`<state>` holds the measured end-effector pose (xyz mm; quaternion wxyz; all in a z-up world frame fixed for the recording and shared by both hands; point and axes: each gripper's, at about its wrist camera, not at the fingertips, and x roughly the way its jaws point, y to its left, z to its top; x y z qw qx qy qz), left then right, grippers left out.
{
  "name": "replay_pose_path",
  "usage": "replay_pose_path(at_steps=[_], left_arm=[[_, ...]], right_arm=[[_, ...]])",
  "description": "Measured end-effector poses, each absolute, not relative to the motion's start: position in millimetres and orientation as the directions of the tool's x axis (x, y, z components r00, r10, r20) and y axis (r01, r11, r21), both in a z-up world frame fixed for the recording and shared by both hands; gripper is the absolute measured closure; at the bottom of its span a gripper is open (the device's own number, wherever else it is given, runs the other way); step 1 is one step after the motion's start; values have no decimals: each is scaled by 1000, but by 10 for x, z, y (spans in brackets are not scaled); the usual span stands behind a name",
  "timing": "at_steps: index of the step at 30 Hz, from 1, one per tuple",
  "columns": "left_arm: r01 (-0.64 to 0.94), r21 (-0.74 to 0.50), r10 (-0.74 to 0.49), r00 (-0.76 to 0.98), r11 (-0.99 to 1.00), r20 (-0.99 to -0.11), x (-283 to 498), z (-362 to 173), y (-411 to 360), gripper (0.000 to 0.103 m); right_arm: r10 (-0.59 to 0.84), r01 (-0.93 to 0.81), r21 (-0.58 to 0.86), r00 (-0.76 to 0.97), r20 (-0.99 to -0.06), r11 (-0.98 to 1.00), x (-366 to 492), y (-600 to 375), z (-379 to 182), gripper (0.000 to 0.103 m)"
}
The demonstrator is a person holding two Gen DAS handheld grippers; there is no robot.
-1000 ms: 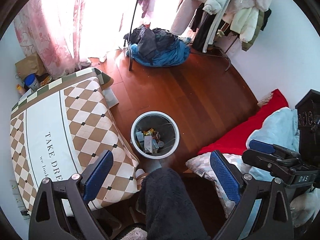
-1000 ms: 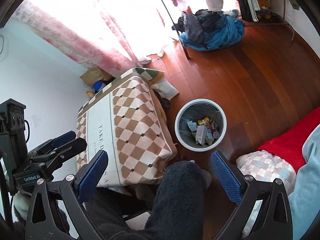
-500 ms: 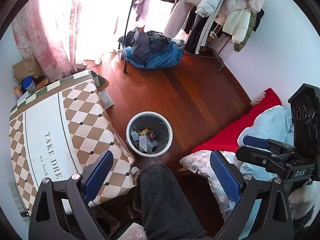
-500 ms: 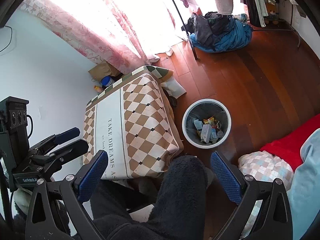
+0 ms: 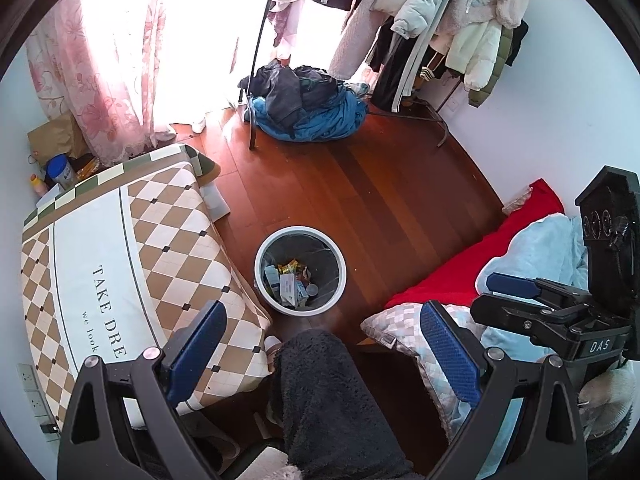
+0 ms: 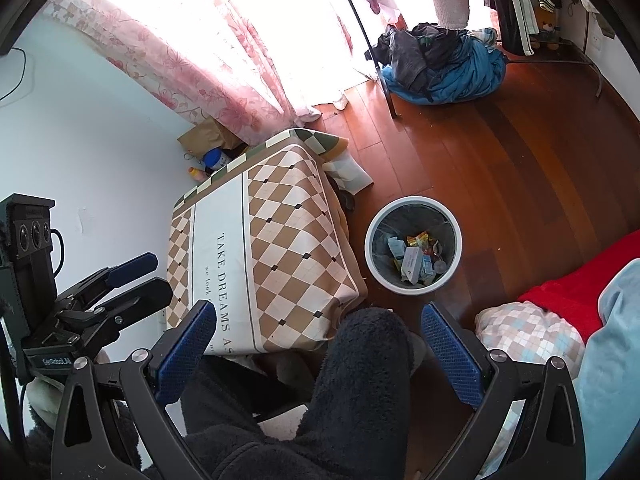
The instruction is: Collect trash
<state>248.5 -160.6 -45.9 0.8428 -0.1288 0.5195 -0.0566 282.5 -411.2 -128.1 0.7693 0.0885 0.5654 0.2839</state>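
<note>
Trash (image 5: 294, 282) of small cartons and crinkled wrappers, lying inside round white-rimmed grey bin (image 5: 260, 276) on wooden floor beside checkered-cloth bench (image 5: 120, 264); judged light, crushable, best gripped on carton flat sides; left tongs (image 5: 322, 350) and right tongs (image 6: 318, 354) both wide open, empty.

Light: we see daylight flooding through the pink curtain (image 5: 108, 60), blown out white.
Glare: sheen on the wood floor (image 6: 520, 152).
Edges: strong fisheye bending, black corners.
Focus: we find both views sharp.
</note>
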Motion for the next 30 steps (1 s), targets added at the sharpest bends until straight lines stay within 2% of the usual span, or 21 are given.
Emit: replay_pose_path(at_steps=[30], left_arm=[[-33, -303, -254, 464, 953, -849, 2407, -420, -1593, 2]], right_arm=[[534, -352, 451, 192, -823, 820, 2787, -4192, -1201, 0]])
